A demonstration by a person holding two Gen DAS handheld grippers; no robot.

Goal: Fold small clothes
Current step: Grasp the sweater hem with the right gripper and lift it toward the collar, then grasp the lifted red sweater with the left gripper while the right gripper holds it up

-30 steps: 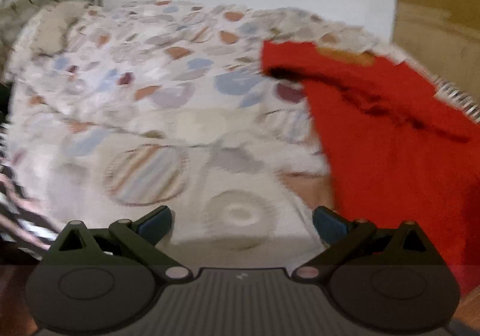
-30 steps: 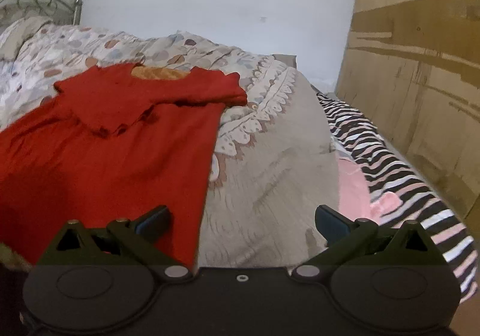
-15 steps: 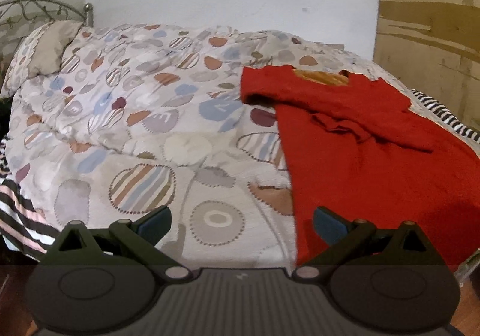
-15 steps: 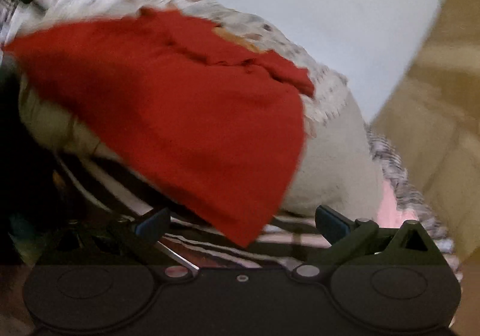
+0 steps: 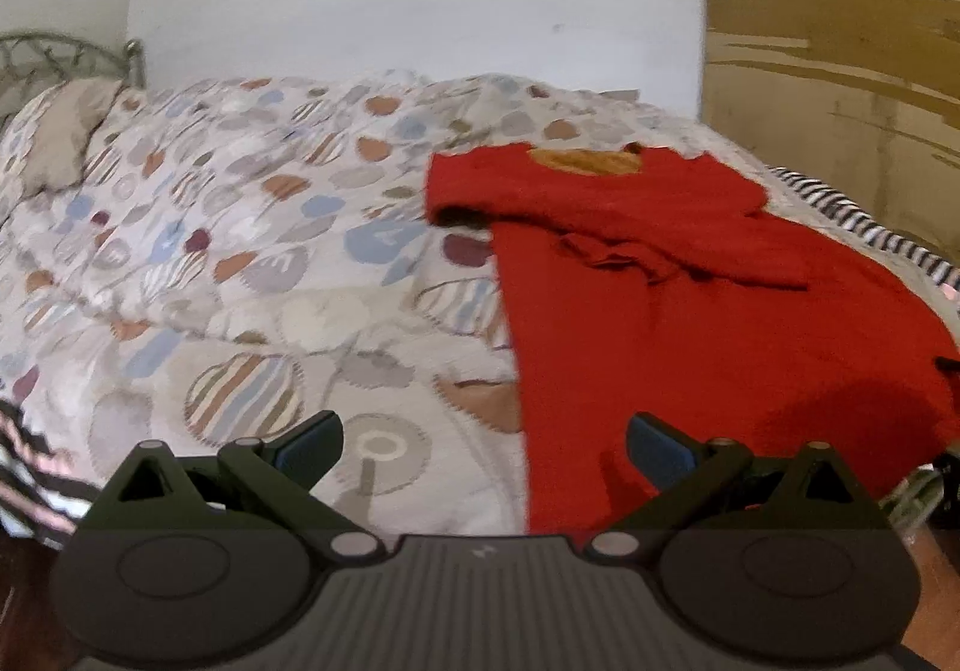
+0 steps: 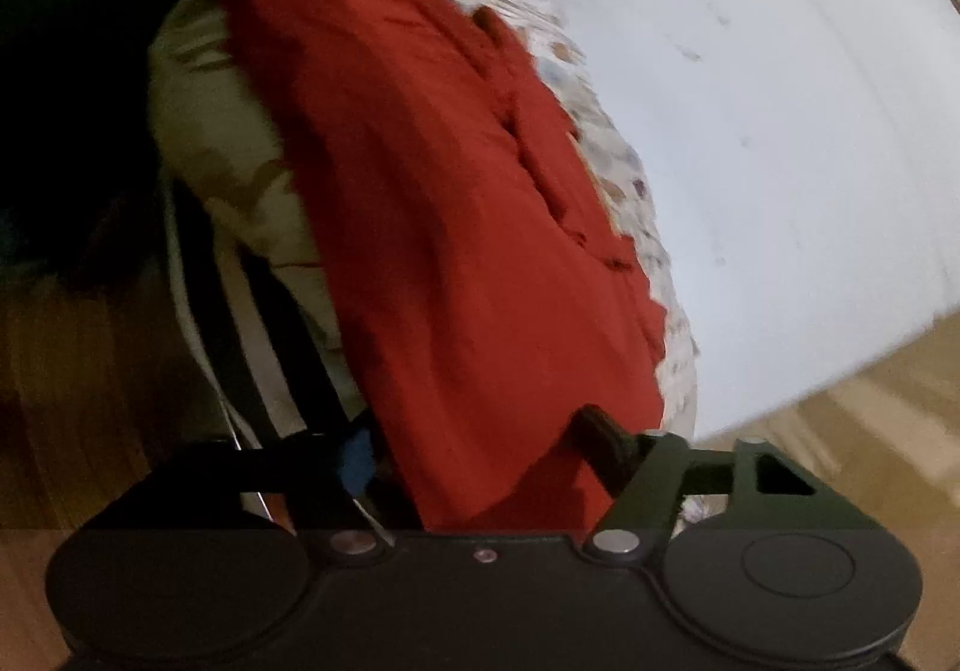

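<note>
Here the red garment (image 5: 690, 311) lies spread on the patterned duvet (image 5: 252, 227) near the bed's front edge, its hem hanging over so I can take it from below. My right gripper (image 6: 480, 449) sits rolled on its side, jaws closing around that hem, the cloth between them. My left gripper (image 5: 483, 440) hangs wide and empty beside the garment's edge, ready for the other corner.
</note>
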